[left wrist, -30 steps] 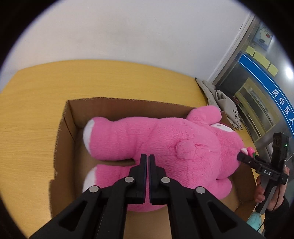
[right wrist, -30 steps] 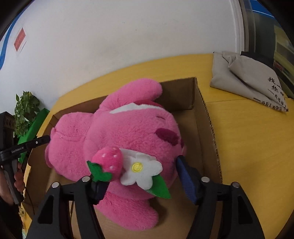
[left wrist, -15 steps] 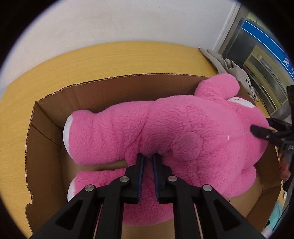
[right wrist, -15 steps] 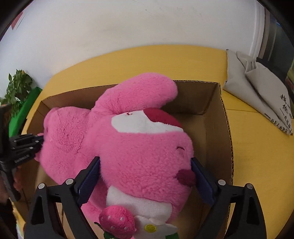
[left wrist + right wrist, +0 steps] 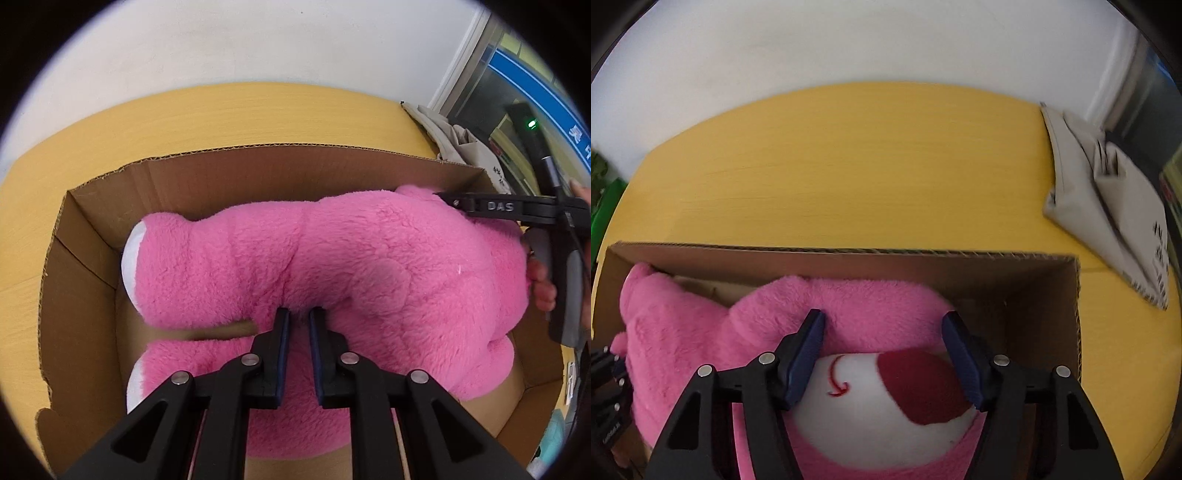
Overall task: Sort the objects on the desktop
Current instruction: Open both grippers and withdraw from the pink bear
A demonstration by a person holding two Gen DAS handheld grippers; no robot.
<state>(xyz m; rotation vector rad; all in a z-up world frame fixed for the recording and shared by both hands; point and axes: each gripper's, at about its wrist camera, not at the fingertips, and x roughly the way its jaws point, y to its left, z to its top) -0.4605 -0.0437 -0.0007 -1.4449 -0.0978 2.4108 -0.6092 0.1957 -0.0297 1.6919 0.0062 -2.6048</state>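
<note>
- My left gripper [image 5: 299, 314] has its fingers parted by only a narrow gap, tips pressed into the pink plush bear [image 5: 351, 258] near its legs; no fur looks pinched.
- My right gripper [image 5: 882, 325] is wide open, fingers straddling the bear's head.
- The bear lies inside the cardboard box [image 5: 258, 173] on the yellow surface [image 5: 868, 166].
- A grey bag [image 5: 1108, 206] lies beside the box.

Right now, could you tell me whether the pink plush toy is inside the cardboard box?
Inside. The pink plush toy lies on its side within the cardboard box, whose walls rise around it.
</note>
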